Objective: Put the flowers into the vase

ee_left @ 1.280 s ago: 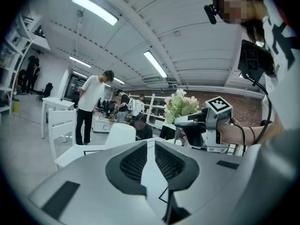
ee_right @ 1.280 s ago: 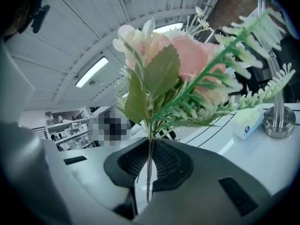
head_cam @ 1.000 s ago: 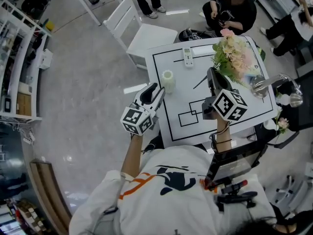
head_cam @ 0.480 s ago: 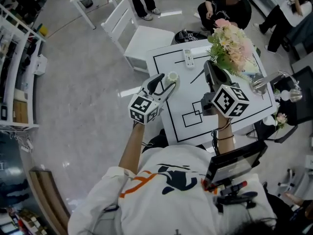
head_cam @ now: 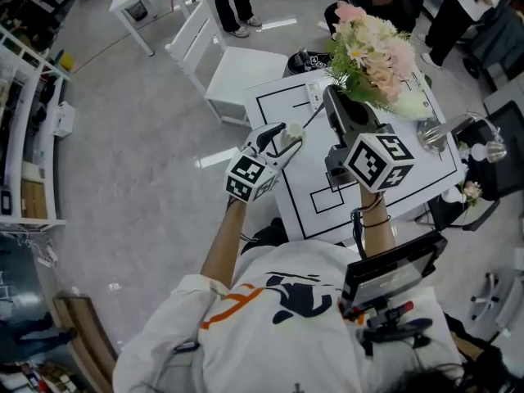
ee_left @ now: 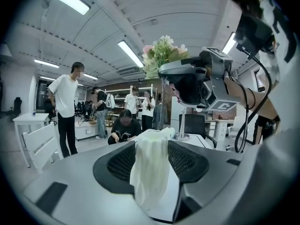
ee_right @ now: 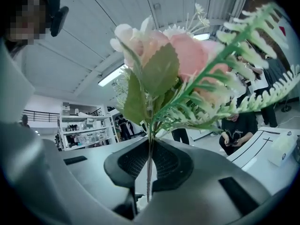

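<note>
The left gripper had reached the vase at centre frame, its jaws just opening wide to straddle it, not yet gripping; the right gripper, clamped narrow on the flowers, had raised them toward upper right, so steadying the vase seemed next

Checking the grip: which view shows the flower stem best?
Right gripper view: the stem runs up between the shut jaws. Head view shows only the blooms above the right gripper; left gripper view likewise.
</note>
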The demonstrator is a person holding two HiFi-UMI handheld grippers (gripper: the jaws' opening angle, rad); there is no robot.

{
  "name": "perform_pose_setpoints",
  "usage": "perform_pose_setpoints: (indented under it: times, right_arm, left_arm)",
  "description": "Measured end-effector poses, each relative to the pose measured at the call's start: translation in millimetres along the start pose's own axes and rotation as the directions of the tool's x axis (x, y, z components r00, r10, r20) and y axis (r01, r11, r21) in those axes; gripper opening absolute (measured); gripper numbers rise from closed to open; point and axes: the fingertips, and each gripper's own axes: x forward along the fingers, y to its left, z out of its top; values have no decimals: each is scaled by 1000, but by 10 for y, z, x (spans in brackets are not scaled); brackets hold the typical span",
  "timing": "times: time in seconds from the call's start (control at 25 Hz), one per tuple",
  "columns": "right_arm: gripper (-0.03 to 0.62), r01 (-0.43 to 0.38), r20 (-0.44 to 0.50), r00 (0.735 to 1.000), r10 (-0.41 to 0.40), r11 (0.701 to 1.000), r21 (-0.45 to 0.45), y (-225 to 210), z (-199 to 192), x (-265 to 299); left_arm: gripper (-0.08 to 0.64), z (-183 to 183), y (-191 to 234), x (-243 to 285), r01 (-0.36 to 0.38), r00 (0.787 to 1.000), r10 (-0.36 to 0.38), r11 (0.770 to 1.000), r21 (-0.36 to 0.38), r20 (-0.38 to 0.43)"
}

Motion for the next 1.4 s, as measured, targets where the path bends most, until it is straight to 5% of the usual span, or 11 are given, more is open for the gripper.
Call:
perform_pose_setpoints:
  times: [0.4, 1.2, 1.4]
  right_arm:
    - [29, -44, -43, 998, 40, 996, -76, 261, -291, 217]
    - [60, -46, -200, 980, 5, 978, -204, 112, -1036, 209]
    - [84, -75, -274, 961, -27, 932, -355, 150, -1169, 187]
  left_arm:
    - [223, -11, -2, -12, 40, 999, -40, 999, 6, 7]
    - [223, 1, 16, 23, 47, 999, -47, 999, -14, 14]
    - [224, -2, 18, 31, 46, 999, -46, 999, -25, 28]
